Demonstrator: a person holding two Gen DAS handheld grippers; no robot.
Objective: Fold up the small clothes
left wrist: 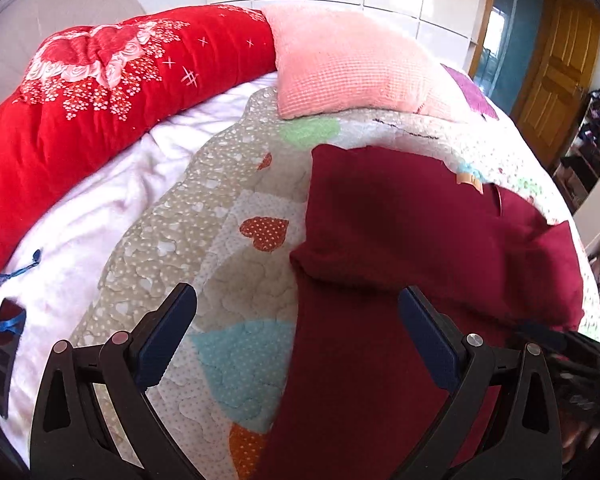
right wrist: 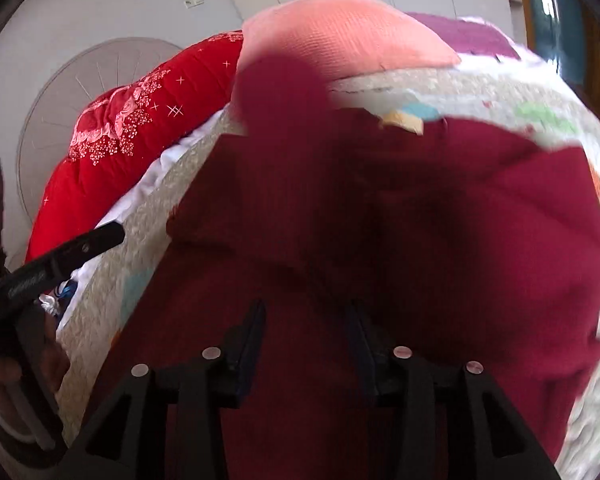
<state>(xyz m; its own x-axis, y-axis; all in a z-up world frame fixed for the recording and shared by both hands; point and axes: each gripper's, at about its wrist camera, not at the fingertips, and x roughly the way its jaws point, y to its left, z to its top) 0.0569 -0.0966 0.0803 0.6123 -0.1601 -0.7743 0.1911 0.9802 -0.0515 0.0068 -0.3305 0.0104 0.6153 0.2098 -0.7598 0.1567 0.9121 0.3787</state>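
Note:
A dark red garment (left wrist: 420, 240) lies partly folded on the patchwork quilt (left wrist: 236, 280), one layer doubled over the other. My left gripper (left wrist: 298, 294) is open wide above the garment's left edge, with nothing pinched. In the right wrist view the same garment (right wrist: 500, 240) fills the middle. A blurred dark part of it (right wrist: 276, 92) rises in front of the pink pillow (right wrist: 340, 28). My right gripper (right wrist: 306, 308) hovers over the cloth with its jaws apart and nothing pinched. The left gripper's finger (right wrist: 80, 246) shows at the left edge.
A red flowered duvet (left wrist: 100, 92) is rolled along the far left, with a pink pillow (left wrist: 348, 64) beside it. A white sheet (left wrist: 80, 220) borders the quilt; a dark phone with a blue strap (left wrist: 0, 360) lies on it. A wooden door (left wrist: 556, 80) and cluttered shelves (left wrist: 596, 128) stand at right.

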